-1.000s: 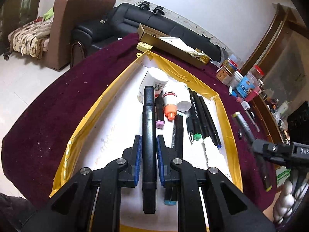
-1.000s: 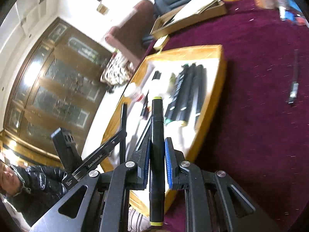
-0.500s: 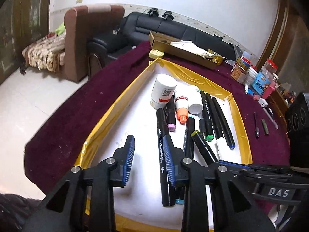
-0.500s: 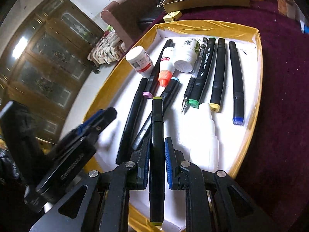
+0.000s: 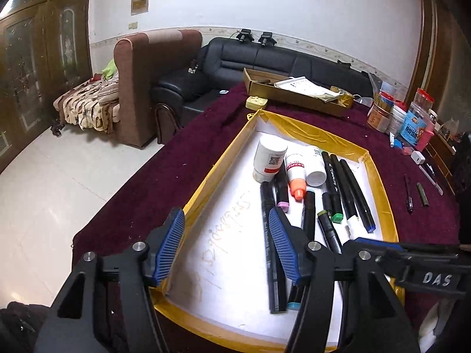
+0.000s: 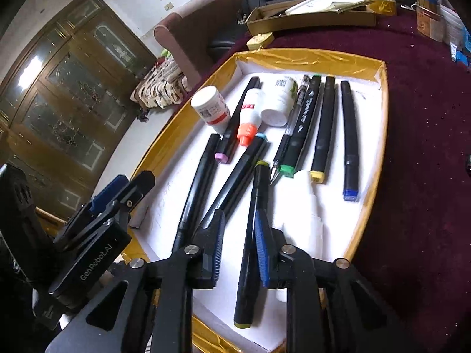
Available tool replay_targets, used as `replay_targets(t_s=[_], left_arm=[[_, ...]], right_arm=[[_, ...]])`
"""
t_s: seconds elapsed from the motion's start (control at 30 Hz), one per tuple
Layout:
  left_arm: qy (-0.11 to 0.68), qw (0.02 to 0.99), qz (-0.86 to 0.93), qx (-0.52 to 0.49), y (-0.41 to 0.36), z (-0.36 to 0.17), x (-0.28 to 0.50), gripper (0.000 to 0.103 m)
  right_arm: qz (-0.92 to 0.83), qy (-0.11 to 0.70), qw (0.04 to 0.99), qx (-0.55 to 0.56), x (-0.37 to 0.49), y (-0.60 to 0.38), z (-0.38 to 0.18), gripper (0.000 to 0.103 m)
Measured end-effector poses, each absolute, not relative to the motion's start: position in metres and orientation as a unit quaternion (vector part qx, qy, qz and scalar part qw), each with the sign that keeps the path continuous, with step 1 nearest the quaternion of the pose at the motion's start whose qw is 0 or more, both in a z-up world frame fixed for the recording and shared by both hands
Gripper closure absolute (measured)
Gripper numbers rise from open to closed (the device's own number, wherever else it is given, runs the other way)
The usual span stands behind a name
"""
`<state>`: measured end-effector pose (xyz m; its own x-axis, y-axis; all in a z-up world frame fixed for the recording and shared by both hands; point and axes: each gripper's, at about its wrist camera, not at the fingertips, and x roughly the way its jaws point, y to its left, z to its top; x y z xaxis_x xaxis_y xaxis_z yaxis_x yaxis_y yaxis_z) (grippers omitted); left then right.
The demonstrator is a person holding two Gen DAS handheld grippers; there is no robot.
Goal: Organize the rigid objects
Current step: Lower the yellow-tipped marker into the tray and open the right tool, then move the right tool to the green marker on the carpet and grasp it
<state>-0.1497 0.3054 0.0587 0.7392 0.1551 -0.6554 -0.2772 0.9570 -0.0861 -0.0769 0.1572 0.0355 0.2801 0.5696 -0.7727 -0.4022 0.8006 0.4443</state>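
A gold-rimmed white tray [image 5: 379, 176] [image 6: 379, 135] holds several black markers, white bottles and an orange-capped glue bottle [image 5: 295, 176] [image 6: 250, 117]. My left gripper [image 5: 226, 247] is open and empty above the tray's near left edge; the black marker [image 5: 272, 250] it held lies in the tray under its right finger. My right gripper [image 6: 238, 250] is open over the tray's near end; the olive-capped marker [image 6: 254, 229] lies loose in the tray between its fingers.
A cardboard box [image 5: 294, 94] and a yellow block [image 5: 256, 102] sit beyond the tray on the maroon table. Jars [image 5: 406, 117] stand at the far right. Pens [image 5: 409, 194] lie right of the tray. Sofas stand behind.
Both grippers have opened. The left let its black marker go into the tray and drew back and up. The right lowered the olive-capped marker into the tray and released it.
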Motion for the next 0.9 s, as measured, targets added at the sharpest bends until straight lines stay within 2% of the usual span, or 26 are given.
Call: replay_targets(t_s=[0.47, 0.53, 0.63, 0.9], left_arm=[[0.341, 0.933, 0.101, -0.064, 0.277, 0.071, -0.148, 0.043], [0.335, 0.936, 0.086, -0.07, 0.27, 0.076, -0.15, 0.042], [0.327, 0.939, 0.067, -0.076, 0.259, 0.083, -0.149, 0.033], [0.325, 0.943, 0.007, -0.078, 0.217, 0.095, -0.144, 0.033]], right_arm=[[0.296, 0.488, 0.805, 0.162, -0.069, 0.078, 0.043, 0.079], [0.274, 0.481, 0.815, 0.17, -0.067, 0.051, 0.045, 0.072], [0.231, 0.465, 0.835, 0.183, -0.063, 0.004, 0.045, 0.071], [0.102, 0.447, 0.857, 0.237, -0.049, -0.127, 0.038, 0.071]])
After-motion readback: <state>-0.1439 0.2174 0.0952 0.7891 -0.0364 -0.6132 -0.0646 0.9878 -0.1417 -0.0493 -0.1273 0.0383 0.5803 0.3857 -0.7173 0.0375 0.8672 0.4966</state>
